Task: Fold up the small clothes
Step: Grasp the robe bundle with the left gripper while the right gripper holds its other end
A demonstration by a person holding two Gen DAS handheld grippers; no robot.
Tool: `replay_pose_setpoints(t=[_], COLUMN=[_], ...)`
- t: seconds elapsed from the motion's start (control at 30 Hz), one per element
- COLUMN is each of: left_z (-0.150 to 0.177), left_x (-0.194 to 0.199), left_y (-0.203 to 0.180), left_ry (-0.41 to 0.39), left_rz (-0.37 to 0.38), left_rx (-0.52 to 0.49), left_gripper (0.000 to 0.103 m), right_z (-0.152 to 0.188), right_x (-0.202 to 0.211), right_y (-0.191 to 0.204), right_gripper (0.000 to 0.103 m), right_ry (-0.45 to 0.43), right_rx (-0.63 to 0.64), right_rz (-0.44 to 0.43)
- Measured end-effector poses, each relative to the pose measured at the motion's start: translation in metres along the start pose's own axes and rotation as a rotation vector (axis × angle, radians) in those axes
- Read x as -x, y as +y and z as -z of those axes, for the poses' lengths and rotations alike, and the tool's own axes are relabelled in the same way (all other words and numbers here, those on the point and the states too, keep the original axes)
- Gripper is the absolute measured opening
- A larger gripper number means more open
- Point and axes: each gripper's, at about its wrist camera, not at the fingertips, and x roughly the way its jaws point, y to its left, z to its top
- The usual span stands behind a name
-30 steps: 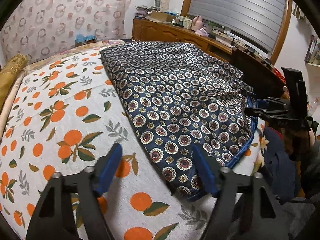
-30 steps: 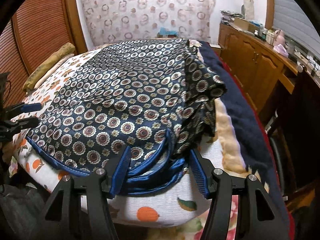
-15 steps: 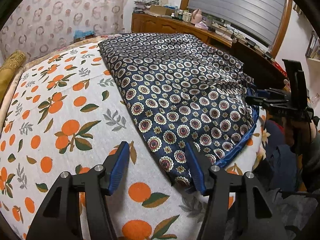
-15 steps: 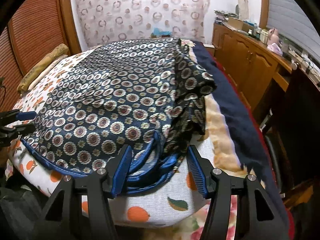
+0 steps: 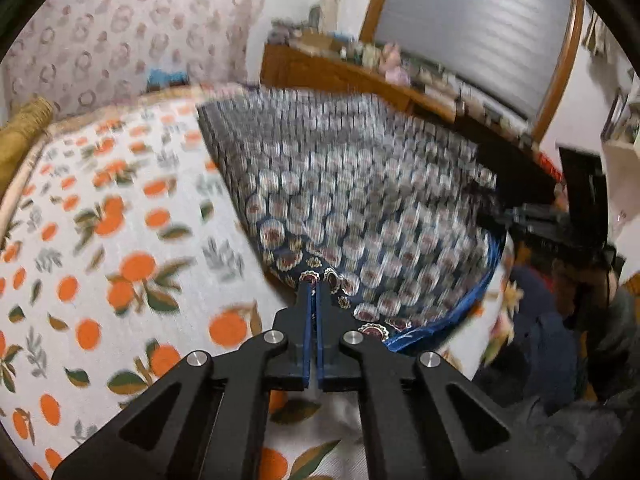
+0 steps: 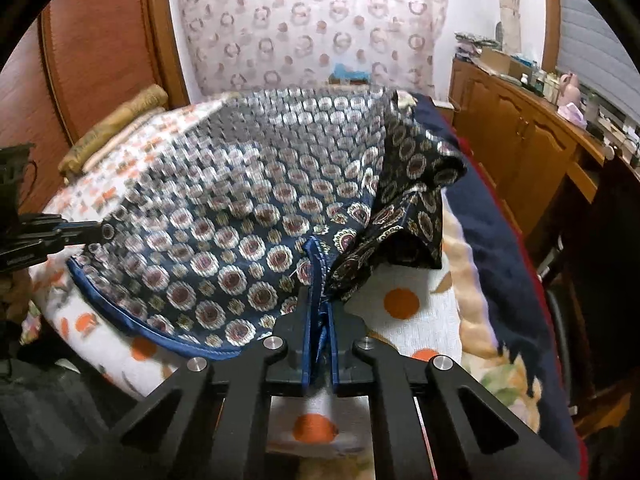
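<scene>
left gripper [image 5: 314,292]: your jaws are pinched onto the near corner of the patterned garment [image 5: 360,200].
right gripper [image 6: 320,304]: your jaws are clamped on the garment's blue-trimmed hem [image 6: 316,264], with fabric bunched between them.
garment: it lies spread over the orange-print bedsheet [image 5: 100,240], near the bed's edge, its far part motion-blurred.
right side: a fold of cloth [image 6: 416,200] hangs loose beside your right gripper, over the sheet.

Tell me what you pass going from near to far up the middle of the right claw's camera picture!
Right claw pinching the blue-edged patterned cloth → the cloth spread over the orange-print bedsheet → circle-patterned curtain.
</scene>
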Motion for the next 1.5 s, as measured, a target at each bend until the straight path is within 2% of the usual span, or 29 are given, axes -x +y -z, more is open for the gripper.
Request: replay_pose_setpoints(t=[0.13, 0.3, 0.57, 0.83, 1.2, 1.3, 1.33, 1.37, 1.43, 1.47, 1.5], left_z=[-0.021, -0.057, -0.116, -0.155, -0.189, -0.192, -0.193, -0.194, -0.193, -0.193, -0.192], left_x=[0.009, 0.012, -0.001, -0.037, -0.098, -0.104, -0.105, -0.105, -0.102, -0.100, -0.099], left_y=[-0.004, 0.002, 0.032, 0.063, 0.091, 0.096, 0.097, 0.098, 0.099, 0.099, 0.100], left_ry=[-0.062, -0.121, -0.182, -0.163, -0.089, -0.076, -0.072, -0.068, -0.077, -0.083, -0.085], left_rz=[0.008, 0.017, -0.049, -0.099, -0.133, -0.139, -0.137, -0.137, -0.135, -0.134, -0.139], left_rx=[-0.006, -0.010, -0.005, 0.009, 0.027, 0.036, 0.036, 0.036, 0.033, 0.033, 0.033], left_gripper=[0.002, 0.002, 0.002, 0.002, 0.002, 0.003, 0.003, 0.006, 0.041, 0.047, 0.059], right_z=[-0.014, -0.047, -0.102, -0.139, -0.159, -0.167, -0.173, -0.178, -0.182, -0.182, -0.182], right_x=[0.022, 0.042, 0.029, -0.025, -0.092, -0.094, -0.095, -0.094, -0.084, -0.080, -0.076], right_y=[-0.004, -0.011, -0.011, -0.011, -0.027, -0.024, -0.027, -0.025, -0.027, -0.026, -0.025], right_gripper=[0.006, 0.005, 0.005, 0.005, 0.005, 0.018, 0.031, 0.037, 0.050, 0.051, 0.051], right_ry=[-0.082, -0.181, -0.253, -0.247, -0.116, -0.102, -0.103, -0.115, -0.144, -0.154, -0.164], right_rx=[-0.011, -0.016, 0.020, 0.053, -0.006, -0.015, -0.013, -0.011, -0.006, -0.005, -0.003], right_rz=[-0.035, -0.070, -0.056, -0.045, 0.005, 0.011, 0.026, 0.046, 0.060, 0.065, 0.071])
